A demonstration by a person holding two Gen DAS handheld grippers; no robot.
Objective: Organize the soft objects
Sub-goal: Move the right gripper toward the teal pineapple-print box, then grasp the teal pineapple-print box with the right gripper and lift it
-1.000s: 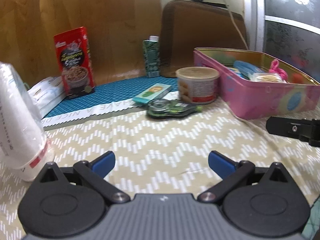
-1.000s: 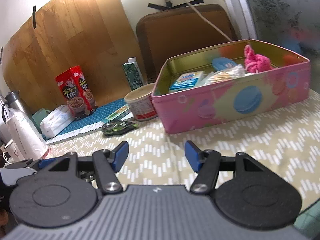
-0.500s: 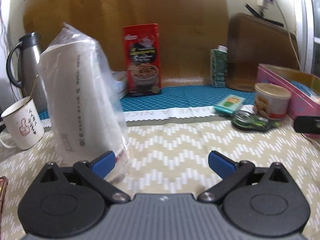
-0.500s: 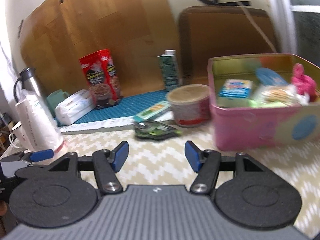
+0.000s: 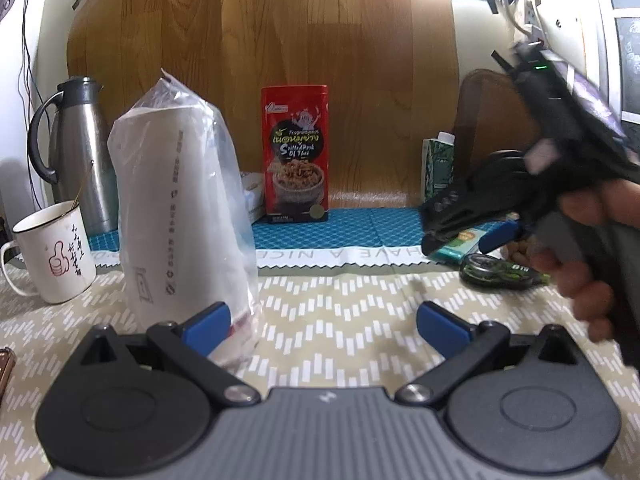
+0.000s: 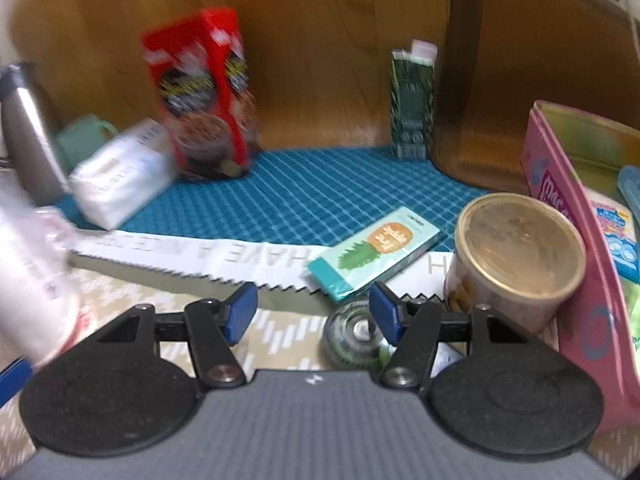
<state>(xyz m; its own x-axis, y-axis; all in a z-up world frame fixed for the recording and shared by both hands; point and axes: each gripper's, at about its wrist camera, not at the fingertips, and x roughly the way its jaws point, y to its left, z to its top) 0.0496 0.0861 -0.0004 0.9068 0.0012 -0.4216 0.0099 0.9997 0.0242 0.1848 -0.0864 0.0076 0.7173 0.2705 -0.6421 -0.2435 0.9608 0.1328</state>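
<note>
Spreading across the whole foreground, the tabletop (image 5: 340, 304) wears a beige zigzag cloth, bare between my two sets of jaws and open for travel up to a white saw-toothed strip printed upside down, HAVE A NICE readable on it. Behind that lies a blue quilted mat (image 6: 320, 200), ending at a wood-grain board (image 5: 320, 60) that closes off the back edge. One pink tin (image 6: 576, 248) walls off the right side, its near corner beside my right jaws; packets lie inside, their print too blurred to read. One bagged roll of soft white paper (image 5: 180, 216), the task's thing, stands upright left of centre, its plastic just touching my left blue pad. One steel flask (image 5: 80, 152) stands at the far left, and one white mug (image 5: 52, 256) with a red thumbs-up drawing sits in front of it. One red snack box (image 5: 295, 154) stands on the mat, "Pork" legible in its label. One soft tissue pack (image 6: 120, 176) leans beside it. One round tub (image 6: 516, 260) sits against the tin. One green carton (image 6: 412, 104) stands at the back. One teal flat box (image 6: 376, 258) with a pineapple picture crosses the strip. One green tape dispenser (image 6: 352, 336) lies just under my right pad. My left gripper (image 5: 322, 322) has its jaws spread wide, gripping nothing; my right gripper (image 6: 312, 314), held in a hand (image 5: 580, 264), has its jaws parted and empty too
</note>
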